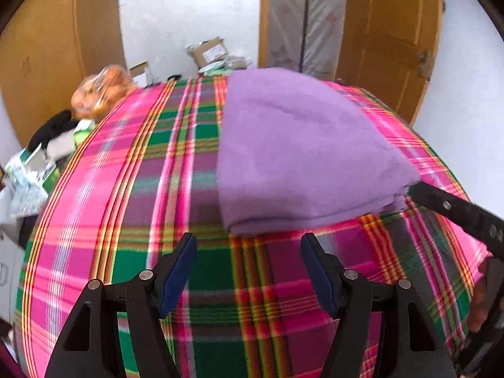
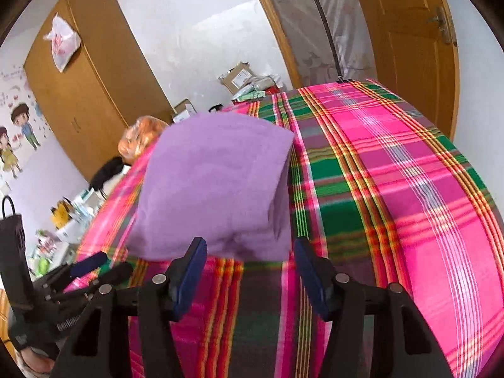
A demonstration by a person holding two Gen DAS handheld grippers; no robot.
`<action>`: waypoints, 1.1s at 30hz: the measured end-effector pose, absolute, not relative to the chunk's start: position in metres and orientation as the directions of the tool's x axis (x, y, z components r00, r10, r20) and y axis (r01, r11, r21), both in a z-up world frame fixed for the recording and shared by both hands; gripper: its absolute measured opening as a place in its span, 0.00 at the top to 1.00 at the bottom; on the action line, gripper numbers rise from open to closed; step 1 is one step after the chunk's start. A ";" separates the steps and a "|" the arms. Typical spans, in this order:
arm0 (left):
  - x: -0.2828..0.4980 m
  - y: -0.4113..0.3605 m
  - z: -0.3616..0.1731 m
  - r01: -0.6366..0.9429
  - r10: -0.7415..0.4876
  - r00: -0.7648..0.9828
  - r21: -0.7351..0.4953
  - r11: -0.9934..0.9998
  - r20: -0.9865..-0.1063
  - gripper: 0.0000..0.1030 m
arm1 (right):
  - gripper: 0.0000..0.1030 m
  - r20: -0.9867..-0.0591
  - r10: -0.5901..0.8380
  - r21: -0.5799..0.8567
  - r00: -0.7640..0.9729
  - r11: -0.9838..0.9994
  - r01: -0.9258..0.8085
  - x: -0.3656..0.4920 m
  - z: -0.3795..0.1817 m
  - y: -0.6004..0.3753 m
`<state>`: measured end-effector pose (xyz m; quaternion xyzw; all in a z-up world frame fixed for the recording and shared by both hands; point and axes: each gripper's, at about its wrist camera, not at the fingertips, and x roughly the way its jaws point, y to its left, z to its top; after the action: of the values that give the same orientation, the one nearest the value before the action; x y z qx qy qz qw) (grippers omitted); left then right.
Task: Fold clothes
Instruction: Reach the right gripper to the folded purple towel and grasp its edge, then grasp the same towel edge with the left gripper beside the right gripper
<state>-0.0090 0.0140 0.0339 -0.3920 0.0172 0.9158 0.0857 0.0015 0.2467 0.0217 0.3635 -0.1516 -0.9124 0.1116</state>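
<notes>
Both tongs (image 1: pixel 249 245) (image 2: pixel 250 250) gaping, folded purple cloth (image 1: pixel 302 151) ahead

Plaid blanket (image 1: pixel 176 163) underneath; wooden wardrobe (image 2: pixel 85 91), cardboard boxes (image 2: pixel 237 77), door (image 2: pixel 406 47) behind.

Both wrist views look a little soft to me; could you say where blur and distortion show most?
Left wrist view: the plaid blanket bulges into a fisheye dome, its stripes smeared near the open left gripper. Right wrist view: the purple garment is motion-blurred at its edges; the open right gripper stays sharper.
</notes>
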 end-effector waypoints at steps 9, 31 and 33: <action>-0.016 0.033 0.040 -0.246 0.191 -0.673 -0.028 -0.969 -0.714 0.32 | 0.66 -0.611 -0.386 0.436 -0.691 -0.893 0.114 -0.031 0.022 0.251; -0.028 0.081 0.049 -0.399 0.305 -0.642 -0.033 -0.916 -0.704 0.32 | 0.94 -0.482 -0.511 0.572 -0.711 -0.799 0.187 -0.038 0.042 0.259; -0.030 0.086 0.047 -0.405 0.301 -0.635 -0.025 -0.914 -0.712 0.32 | 0.94 -0.482 -0.513 0.586 -0.711 -0.792 0.174 -0.037 0.039 0.263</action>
<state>-0.0296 0.0862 0.0470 -0.3798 0.0686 0.9015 0.1959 -0.0368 0.2633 0.0392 0.3276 -0.2586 -0.8879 0.1934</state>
